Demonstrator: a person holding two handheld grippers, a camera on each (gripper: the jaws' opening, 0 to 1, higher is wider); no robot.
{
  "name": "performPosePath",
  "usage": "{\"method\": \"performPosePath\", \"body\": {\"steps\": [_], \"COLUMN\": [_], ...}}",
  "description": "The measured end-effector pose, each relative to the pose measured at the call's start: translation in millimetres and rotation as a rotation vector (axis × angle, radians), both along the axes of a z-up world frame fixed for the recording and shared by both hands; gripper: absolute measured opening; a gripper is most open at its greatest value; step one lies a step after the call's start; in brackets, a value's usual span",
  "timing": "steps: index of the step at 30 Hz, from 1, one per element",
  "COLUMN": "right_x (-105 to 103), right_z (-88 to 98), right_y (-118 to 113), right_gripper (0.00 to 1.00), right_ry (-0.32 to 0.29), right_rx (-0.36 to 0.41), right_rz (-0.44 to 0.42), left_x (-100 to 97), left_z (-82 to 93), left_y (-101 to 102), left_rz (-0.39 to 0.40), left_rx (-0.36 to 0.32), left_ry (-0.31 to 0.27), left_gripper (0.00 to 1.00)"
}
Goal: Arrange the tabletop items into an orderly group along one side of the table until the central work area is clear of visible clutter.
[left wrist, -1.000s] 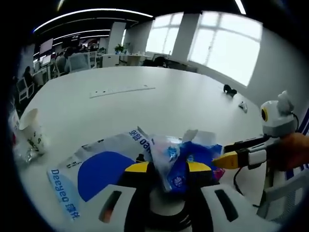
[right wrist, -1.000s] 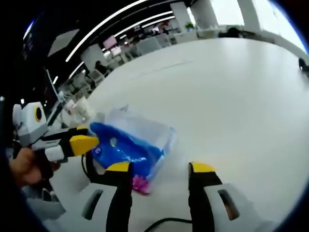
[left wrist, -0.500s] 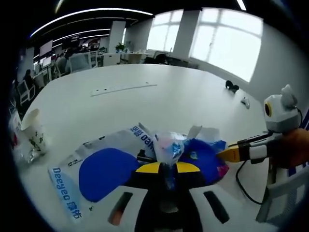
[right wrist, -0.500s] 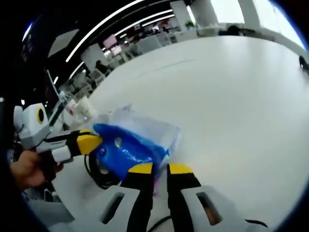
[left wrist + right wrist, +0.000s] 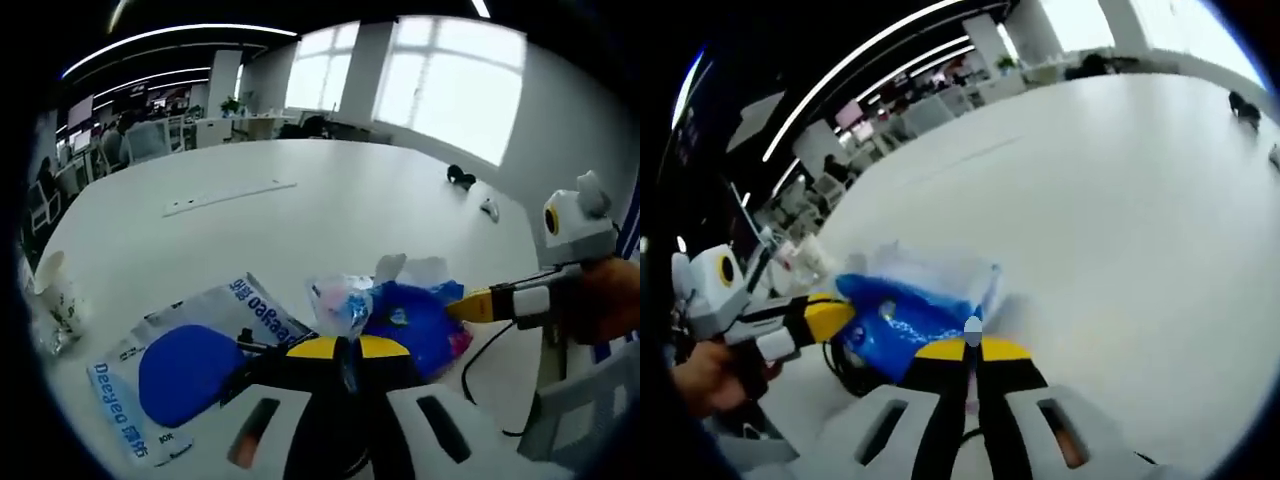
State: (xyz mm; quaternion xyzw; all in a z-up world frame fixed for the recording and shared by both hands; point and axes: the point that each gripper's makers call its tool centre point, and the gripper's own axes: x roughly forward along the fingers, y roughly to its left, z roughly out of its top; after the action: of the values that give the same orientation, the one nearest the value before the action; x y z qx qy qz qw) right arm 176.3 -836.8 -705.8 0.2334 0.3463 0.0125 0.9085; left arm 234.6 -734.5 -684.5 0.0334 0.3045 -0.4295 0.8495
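In the left gripper view, a paper cup [image 5: 52,293] stands at the far left edge of the white worktop [image 5: 330,200], with crumpled clear wrapping [image 5: 48,335] just below it. Next to the right lies a flat white package [image 5: 175,358] with a large blue oval and blue lettering, flat on the worktop. A thin white strip [image 5: 228,196] lies farther back, well apart from everything else. At bottom centre the left tool [image 5: 340,348] has its yellow-tipped jaws pressed together on the neck of a clear plastic bag [image 5: 345,303]; its contents are hard to make out beyond pink and blue colours. Just to the right sits a blue plastic bag [image 5: 415,318], touching the clear one, with something pink at its lower right edge. The right tool [image 5: 468,307] reaches in from the right, its yellow tip at that blue bag, held by a hand [image 5: 600,300]. Two small dark and pale objects [image 5: 470,188] rest far back on the right side of the worktop.

In the right gripper view, the left tool [image 5: 825,316] enters from the left, its tip against the blue plastic bag [image 5: 900,320]. The clear plastic bag [image 5: 940,275] rises behind it. The right tool [image 5: 973,350] at bottom centre has its jaws closed together on the blue bag's edge.
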Motion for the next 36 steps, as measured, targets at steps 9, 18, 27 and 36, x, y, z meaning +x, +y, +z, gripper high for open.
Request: {"method": "performPosePath", "body": {"steps": [9,18,27,36], "right_x": [-21.1,-37.9,-51.9,-60.7], "right_z": [-1.7,-4.7,-11.9,-19.5], "right_y": [-31.0,-62.2,-83.3,-86.2], "right_gripper": [0.0,0.0,0.0,0.0], "right_ry": [0.01,0.011,0.026,0.041], "right_rx": [-0.004,0.008,0.024,0.032], "right_rz": [-0.075,-0.192,-0.292,-0.322], "left_x": [-20.1,-35.9,-56.6,-63.9], "left_z": [-3.6,-11.6,-26.5,-35.5], "left_y": [-33.5,-63.5,-83.4,-85.3], "left_rz": [-0.117,-0.185,-0.271,-0.277], "left_rx": [0.039,0.066,0.123,0.129], "left_ry": [-0.018,-0.015,-0.01,0.028], "left_gripper": [0.04,0.04,0.05,0.07]}}
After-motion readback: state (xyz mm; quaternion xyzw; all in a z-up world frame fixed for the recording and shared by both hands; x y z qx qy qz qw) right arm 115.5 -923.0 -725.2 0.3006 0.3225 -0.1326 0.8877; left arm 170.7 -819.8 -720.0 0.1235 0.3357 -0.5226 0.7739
